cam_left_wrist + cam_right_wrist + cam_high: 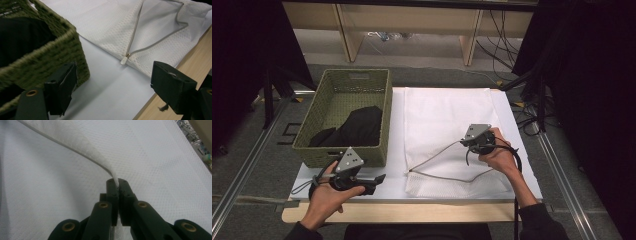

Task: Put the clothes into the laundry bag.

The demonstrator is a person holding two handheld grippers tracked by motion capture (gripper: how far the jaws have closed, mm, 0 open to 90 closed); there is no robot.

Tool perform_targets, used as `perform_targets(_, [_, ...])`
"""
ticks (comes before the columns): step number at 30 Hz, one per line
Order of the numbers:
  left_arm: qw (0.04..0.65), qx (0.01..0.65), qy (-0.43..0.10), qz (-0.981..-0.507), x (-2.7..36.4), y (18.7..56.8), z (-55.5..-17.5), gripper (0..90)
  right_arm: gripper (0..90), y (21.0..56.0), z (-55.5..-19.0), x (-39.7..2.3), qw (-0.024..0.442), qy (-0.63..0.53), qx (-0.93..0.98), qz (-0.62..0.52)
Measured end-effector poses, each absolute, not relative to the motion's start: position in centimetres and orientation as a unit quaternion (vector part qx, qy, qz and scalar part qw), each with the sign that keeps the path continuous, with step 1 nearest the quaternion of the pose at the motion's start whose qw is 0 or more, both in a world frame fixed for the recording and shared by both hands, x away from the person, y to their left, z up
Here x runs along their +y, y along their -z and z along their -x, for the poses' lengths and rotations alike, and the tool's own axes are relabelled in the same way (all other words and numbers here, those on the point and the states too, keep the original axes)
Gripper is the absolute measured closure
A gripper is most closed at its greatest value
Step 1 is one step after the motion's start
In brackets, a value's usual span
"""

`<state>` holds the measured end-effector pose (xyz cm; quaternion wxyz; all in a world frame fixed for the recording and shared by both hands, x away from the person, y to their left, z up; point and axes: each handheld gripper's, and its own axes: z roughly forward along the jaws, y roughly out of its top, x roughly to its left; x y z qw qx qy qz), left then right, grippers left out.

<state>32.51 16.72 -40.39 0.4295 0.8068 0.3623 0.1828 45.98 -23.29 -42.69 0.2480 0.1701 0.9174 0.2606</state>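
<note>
We had the mesh bag (pixel 447 120) unzipped, right gripper (pixel 117 185) pinching its edge, left gripper (pixel 113 82) wide and empty, black clothes (pixel 357 127) seemingly unloaded from the basket (pixel 307 132) not at all.

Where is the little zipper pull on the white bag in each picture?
High view: the zipper pull lies at the mesh bag's near left corner.
Left gripper view: it's at the middle, where the open zipper edges meet.
Right gripper view: not in it.
Shared landmark: the grey zipper edge.
</note>
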Motion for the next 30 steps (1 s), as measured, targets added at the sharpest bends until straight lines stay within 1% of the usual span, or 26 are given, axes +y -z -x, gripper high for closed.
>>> perform_targets(1, [0.428,0.365,-0.187,-0.806,17.0,39.7,-32.5,20.7,89.0,42.5,-46.2,-23.3,0.252,-0.265,0.918,-0.154])
perform_targets(4, [0.417,0.365,-0.194,-0.809,17.9,38.3,-33.2,20.4,89.0,41.8,-46.2,-23.1,0.248,-0.273,0.916,-0.158])
perform_targets(8, [0.402,0.379,-0.198,-0.81,18.9,37.8,-34.2,20.4,89.0,41.4,-46.2,-22.8,0.249,-0.275,0.915,-0.157])
perform_targets(13, [0.405,0.406,-0.203,-0.794,20.2,36.4,-36.1,20.4,89.0,41.0,-46.1,-22.7,0.248,-0.279,0.913,-0.162])
perform_targets(19, [0.397,0.425,-0.208,-0.787,21.2,35.0,-39.4,19.7,89.0,40.3,-46.2,-22.8,0.253,-0.283,0.912,-0.156])
perform_targets(20, [0.382,0.425,-0.211,-0.793,21.5,34.8,-40.4,19.7,89.0,40.2,-46.4,-22.7,0.257,-0.285,0.913,-0.14])
perform_targets(23, [0.367,0.429,-0.211,-0.798,22.0,34.7,-42.2,20.2,88.9,39.9,-46.3,-22.7,0.255,-0.288,0.911,-0.148])
perform_targets(24, [0.352,0.424,-0.215,-0.806,22.2,34.7,-42.9,20.3,88.9,39.8,-46.3,-22.8,0.254,-0.29,0.911,-0.149])
perform_targets(26, [0.342,0.436,-0.225,-0.802,22.7,34.9,-44.4,20.6,88.9,39.7,-46.3,-22.9,0.255,-0.294,0.909,-0.148])
perform_targets(29, [0.332,0.444,-0.203,-0.807,23.2,35.3,-46.1,20.2,88.9,39.7,-46.2,-23.0,0.253,-0.294,0.908,-0.156])
perform_targets(30, [0.326,0.447,-0.204,-0.808,23.3,35.7,-46.7,20.2,88.9,39.7,-46.3,-23.0,0.253,-0.294,0.909,-0.153])
